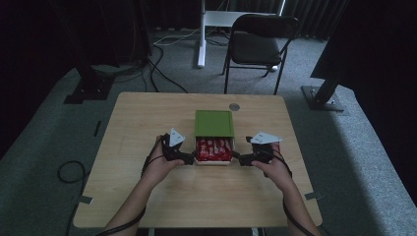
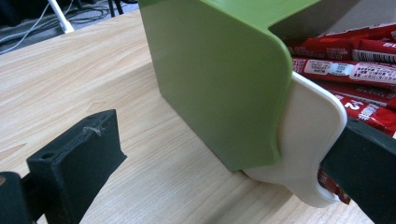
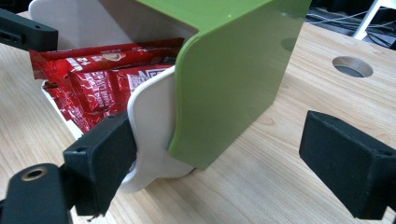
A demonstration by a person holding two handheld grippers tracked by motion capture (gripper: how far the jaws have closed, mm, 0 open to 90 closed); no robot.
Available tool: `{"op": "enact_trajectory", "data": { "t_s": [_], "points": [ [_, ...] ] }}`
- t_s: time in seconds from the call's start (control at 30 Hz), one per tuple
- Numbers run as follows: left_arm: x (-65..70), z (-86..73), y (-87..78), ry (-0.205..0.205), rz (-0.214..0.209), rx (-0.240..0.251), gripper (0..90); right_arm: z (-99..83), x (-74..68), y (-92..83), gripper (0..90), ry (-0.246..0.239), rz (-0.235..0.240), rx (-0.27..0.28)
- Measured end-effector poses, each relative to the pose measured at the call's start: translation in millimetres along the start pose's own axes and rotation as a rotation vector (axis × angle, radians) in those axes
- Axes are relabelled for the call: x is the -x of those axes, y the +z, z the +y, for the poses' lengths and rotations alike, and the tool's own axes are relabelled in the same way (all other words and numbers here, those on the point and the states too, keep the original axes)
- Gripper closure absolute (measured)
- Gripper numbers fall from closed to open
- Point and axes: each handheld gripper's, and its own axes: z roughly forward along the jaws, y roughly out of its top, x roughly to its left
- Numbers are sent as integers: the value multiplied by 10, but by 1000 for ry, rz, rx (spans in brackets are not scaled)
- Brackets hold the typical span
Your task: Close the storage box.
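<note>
At the near middle of the table (image 1: 147,196) I have the left gripper (image 1: 188,158) spread wide, one jaw touching the white box (image 2: 312,140) at its left near corner, the other jaw apart over bare wood. My right gripper (image 1: 241,158) is also wide, one jaw against the box's right near corner. The box lies between both, red packets (image 1: 214,149) inside, the green lid (image 1: 214,123) covering its far half.
</note>
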Motion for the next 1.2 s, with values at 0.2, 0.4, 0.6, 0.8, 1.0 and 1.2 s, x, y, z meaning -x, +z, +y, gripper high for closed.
{"op": "enact_trajectory", "data": {
  "t_s": [0.2, 0.4, 0.6, 0.8, 1.0, 1.2],
  "points": [
    [-23, 16, 27, 0, 4, -1, 17, 18, 30, 29, 109, 4, -3, 0],
    [-43, 26, 52, -5, 3, -2, 17, 18, 55, 53, 109, 18, -5, 6],
    [-62, 48, 74, 2, 6, -6, 17, 33, 73, 75, 109, 22, -11, 4],
    [-76, 56, 92, -4, 8, -6, 17, 46, 88, 98, 109, 25, -17, 4],
    [-85, 79, 112, 6, 15, -10, 17, 57, 107, 118, 108, 28, -22, 3],
    [-101, 92, 133, 3, 20, -10, 17, 68, 118, 140, 109, 41, -36, 4]
  ]
}}
